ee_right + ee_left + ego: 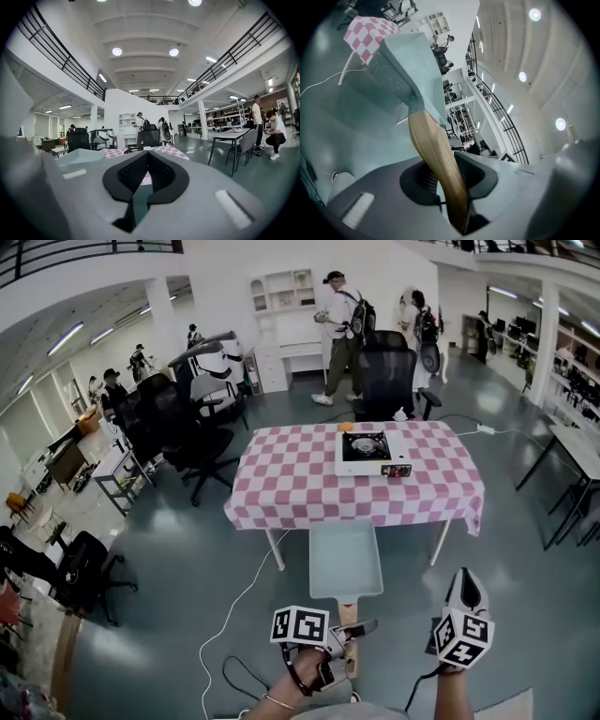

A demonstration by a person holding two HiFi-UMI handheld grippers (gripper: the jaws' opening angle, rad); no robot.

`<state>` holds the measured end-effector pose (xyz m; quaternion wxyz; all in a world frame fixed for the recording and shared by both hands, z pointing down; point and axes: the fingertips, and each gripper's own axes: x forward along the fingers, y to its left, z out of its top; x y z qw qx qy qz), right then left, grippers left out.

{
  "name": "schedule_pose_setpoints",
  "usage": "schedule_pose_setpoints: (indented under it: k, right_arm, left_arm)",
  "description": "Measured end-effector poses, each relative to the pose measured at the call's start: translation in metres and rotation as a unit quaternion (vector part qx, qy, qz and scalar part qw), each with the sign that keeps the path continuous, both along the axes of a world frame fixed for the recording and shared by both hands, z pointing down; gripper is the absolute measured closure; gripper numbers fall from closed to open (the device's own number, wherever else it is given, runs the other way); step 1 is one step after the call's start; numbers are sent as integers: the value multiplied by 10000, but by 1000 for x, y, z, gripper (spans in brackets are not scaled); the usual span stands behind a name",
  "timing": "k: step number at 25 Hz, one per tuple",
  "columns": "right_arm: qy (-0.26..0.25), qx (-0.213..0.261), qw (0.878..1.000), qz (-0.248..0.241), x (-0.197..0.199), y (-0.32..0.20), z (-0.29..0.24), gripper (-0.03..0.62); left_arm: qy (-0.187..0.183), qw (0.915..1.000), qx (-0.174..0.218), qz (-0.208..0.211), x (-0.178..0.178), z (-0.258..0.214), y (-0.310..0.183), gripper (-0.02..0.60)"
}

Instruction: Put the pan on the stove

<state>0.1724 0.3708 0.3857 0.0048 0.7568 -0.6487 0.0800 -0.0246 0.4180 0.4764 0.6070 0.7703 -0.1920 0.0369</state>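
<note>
A rectangular pale-teal pan (pixel 345 562) with a wooden handle (pixel 349 615) hangs level above the floor, just short of the table's near edge. My left gripper (pixel 361 629) is shut on that handle; in the left gripper view the handle (pixel 438 154) runs between the pads to the pan body (pixel 401 70). The portable gas stove (pixel 366 448) sits on the pink-and-white checked table (pixel 300 484), right of centre, with nothing on its burner. My right gripper (pixel 466 577) floats beside the pan to the right, shut and holding nothing (pixel 146 159); the pan (pixel 77 157) shows at its left.
Black office chairs (pixel 192 427) stand left of and behind the table. People (pixel 339 324) stand at the back. A white cable (pixel 234 610) trails over the floor below the table's left side. More tables (pixel 577 451) line the right.
</note>
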Motion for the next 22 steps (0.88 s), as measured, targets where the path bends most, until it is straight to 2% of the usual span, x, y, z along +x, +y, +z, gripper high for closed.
schedule_pose_setpoints:
  k: [8,22]
  right_arm:
    - [-69,-139,9999,71,17,-33,10,585]
    - [-39,-123,9995,283,27,-152,-1,585]
  left_arm:
    - [-7,10000,-67,29,11,4,-39,492]
    - [54,9997,-85,205,13,1,-171,492]
